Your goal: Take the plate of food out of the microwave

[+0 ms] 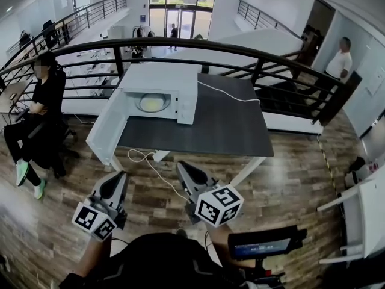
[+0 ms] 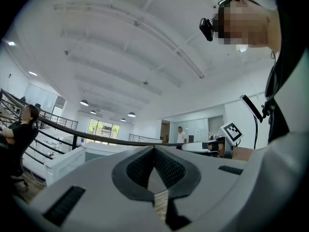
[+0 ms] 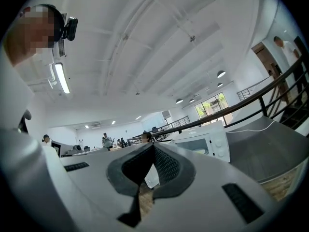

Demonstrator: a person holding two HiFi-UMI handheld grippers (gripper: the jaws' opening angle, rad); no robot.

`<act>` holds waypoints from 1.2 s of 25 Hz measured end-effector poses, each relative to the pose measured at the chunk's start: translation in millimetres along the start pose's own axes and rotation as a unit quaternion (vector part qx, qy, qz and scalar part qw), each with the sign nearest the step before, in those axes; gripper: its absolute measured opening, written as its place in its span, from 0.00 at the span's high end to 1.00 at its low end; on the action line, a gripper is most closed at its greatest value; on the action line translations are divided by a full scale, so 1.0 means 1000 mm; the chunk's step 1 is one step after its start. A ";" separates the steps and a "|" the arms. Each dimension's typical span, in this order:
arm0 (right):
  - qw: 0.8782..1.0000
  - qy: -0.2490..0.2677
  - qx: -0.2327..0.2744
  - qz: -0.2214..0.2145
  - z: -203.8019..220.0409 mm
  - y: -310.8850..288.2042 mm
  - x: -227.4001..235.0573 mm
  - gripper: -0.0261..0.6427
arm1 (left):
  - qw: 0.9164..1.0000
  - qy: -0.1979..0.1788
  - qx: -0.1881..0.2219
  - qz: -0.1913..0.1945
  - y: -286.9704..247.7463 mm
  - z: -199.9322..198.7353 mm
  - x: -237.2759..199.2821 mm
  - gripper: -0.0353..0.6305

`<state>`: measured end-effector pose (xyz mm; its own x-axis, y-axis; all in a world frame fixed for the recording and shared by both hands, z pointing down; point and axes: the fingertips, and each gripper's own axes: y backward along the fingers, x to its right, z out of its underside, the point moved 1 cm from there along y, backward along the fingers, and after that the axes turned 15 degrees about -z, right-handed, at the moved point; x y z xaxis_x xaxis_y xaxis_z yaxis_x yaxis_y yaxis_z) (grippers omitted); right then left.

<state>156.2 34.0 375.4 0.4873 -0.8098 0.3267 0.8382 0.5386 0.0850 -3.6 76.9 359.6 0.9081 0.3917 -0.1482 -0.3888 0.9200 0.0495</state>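
Left gripper [image 1: 118,178] and right gripper [image 1: 184,167], jaws together and empty, face the open microwave [image 1: 161,77] holding a plate [image 1: 151,103].

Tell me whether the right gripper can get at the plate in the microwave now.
Not yet, probably. The right gripper is shut and well short of the table; but the microwave door hangs open and nothing blocks the plate, so stepping closer should do.

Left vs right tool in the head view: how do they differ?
Left tool angles up-right in the picture; right tool angles up-left. Right tool's tips sit nearer the table edge than left tool's. Shared: both shut, empty, short of the open microwave.
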 end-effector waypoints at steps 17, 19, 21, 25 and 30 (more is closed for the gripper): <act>0.999 -0.027 -0.007 -0.035 -0.005 0.003 0.084 0.96 | 0.999 -0.014 -0.035 -0.033 -0.070 0.022 0.025 0.94; 0.999 -0.027 -0.007 -0.036 -0.005 -0.004 0.087 0.96 | 0.999 -0.015 -0.034 -0.039 -0.074 0.021 0.016 0.94; 0.999 -0.028 -0.008 -0.038 -0.004 -0.016 0.091 0.96 | 0.998 -0.013 -0.034 -0.042 -0.079 0.020 0.004 0.94; 0.999 -0.027 -0.014 -0.029 -0.004 -0.046 0.095 0.96 | 0.999 -0.015 -0.031 -0.035 -0.090 0.014 -0.026 0.94; 0.999 -0.028 0.006 -0.023 -0.012 -0.090 0.097 0.96 | 0.999 -0.021 -0.017 -0.027 -0.105 -0.002 -0.074 0.94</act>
<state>130.6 -95.8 388.4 0.4334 -0.8194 0.3751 0.8564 0.5041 0.1117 -30.3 -49.0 363.1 0.9334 0.3421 -0.1083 -0.3433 0.9392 0.0081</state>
